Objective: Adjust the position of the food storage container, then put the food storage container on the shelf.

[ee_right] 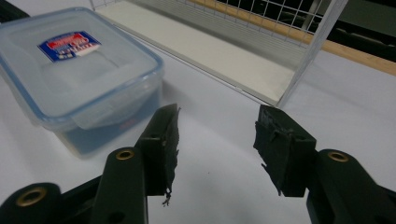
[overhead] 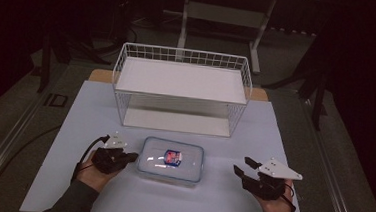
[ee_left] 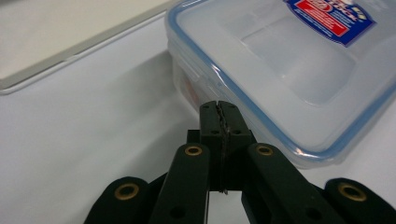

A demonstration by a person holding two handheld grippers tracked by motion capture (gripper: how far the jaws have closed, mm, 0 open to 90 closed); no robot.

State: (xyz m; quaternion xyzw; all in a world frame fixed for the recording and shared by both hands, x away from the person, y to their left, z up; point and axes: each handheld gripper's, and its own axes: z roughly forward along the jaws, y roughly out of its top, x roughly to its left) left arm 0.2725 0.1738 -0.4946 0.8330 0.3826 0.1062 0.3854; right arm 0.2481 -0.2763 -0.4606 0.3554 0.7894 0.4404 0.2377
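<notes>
Overhead plus two close gripper views

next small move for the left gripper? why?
Probably ease the left gripper forward to touch the container's left wall. Its jaws are shut with nothing between them, tips just short of that wall, while the right gripper sits open, well off the other side.

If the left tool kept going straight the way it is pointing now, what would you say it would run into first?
Most likely the clear lidded container. The left tool, its jaws shut with nothing between them, points at the container's near side wall just below the blue-edged lid; whether it touches yet is hard to judge.
</notes>
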